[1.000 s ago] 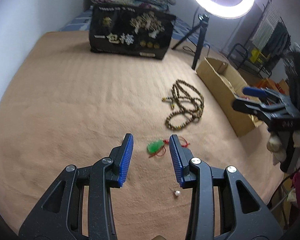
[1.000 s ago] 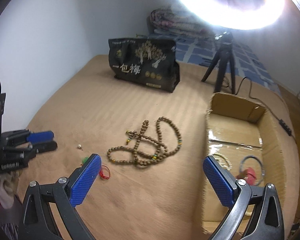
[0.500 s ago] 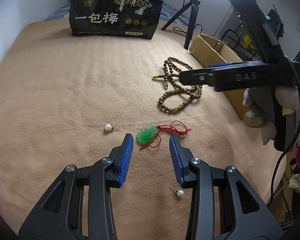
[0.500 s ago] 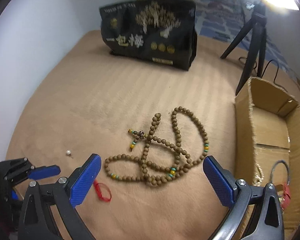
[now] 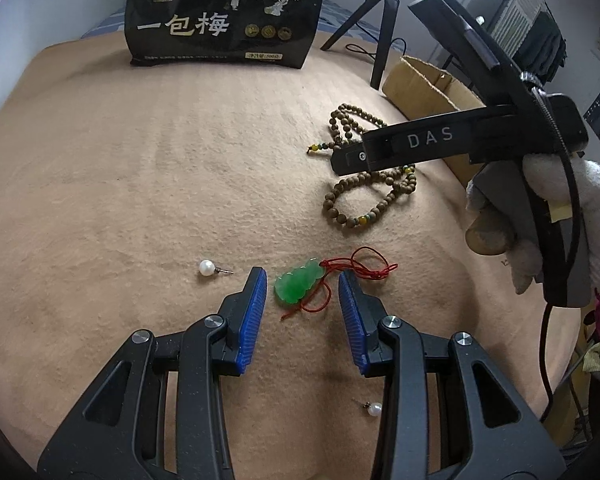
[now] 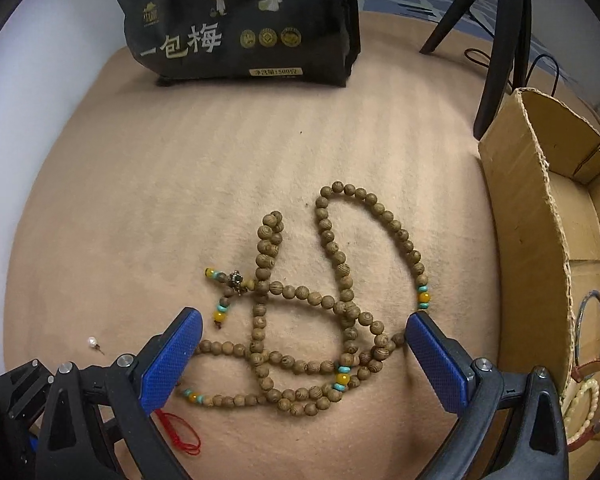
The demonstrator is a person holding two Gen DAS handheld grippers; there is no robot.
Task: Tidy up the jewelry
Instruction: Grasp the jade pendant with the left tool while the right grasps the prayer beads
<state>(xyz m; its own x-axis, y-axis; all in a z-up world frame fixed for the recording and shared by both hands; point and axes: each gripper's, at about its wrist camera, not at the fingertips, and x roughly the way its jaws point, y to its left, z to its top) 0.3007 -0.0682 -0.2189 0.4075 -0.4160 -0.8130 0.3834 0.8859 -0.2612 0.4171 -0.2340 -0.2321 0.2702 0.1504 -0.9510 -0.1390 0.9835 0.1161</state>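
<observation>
Jade pendant (image 5: 296, 285) lies ungripped between the open left tongs (image 5: 302, 280); right tongs (image 6: 300, 322) gape over wooden beads (image 6: 328, 304).

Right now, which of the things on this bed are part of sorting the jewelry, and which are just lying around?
Part of the job:
- green pendant on its red cord
- wooden bead necklace
- two pearl earrings
- cardboard box, already holding bracelets

Just lying about:
- black snack bag
- tripod
</observation>
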